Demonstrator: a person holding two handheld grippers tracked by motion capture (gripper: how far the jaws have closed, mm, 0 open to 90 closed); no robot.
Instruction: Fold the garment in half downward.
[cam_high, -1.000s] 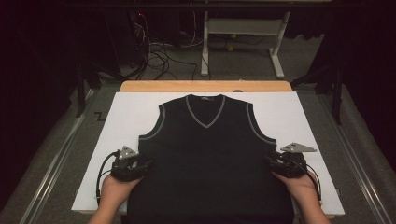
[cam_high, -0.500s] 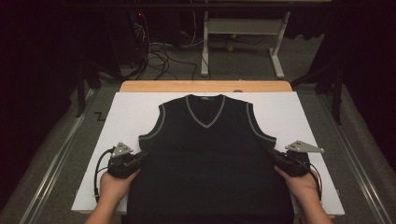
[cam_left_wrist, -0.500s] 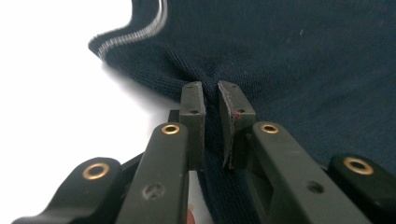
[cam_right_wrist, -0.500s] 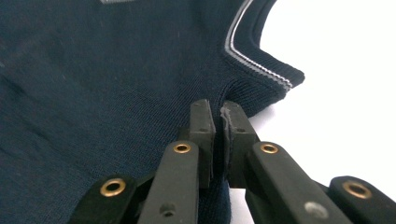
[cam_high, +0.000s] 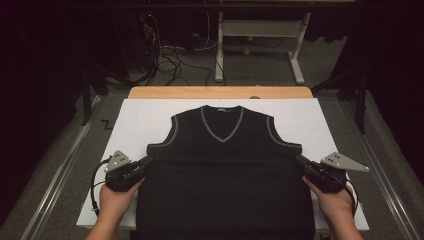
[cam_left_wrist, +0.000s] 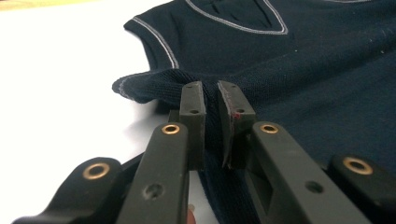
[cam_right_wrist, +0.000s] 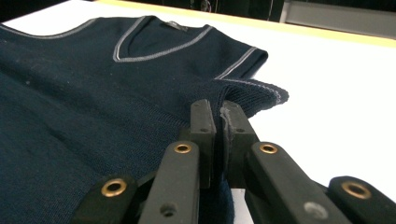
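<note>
A dark navy sleeveless V-neck vest (cam_high: 222, 165) with grey trim lies front up on a white board (cam_high: 140, 115). My left gripper (cam_high: 147, 161) is at the vest's left side edge just below the armhole, and its jaws are shut on a fold of the knit (cam_left_wrist: 211, 91). My right gripper (cam_high: 299, 160) pinches the right side edge at the same height, shut on the fabric (cam_right_wrist: 215, 109). Both pinched edges are raised a little off the board. The vest (cam_left_wrist: 303, 60) spreads away from the left jaws, and the collar (cam_right_wrist: 159, 44) lies beyond the right ones.
The board rests on a wooden tabletop (cam_high: 220, 92), whose far edge shows. Metal rails (cam_high: 55, 175) run along both sides of the table. A white desk frame (cam_high: 260, 30) and loose cables (cam_high: 165, 55) are on the floor behind.
Both grippers have closed on the vest's side edges and risen slightly, moving a little away from me. The edges below the armholes now lift off the board.
</note>
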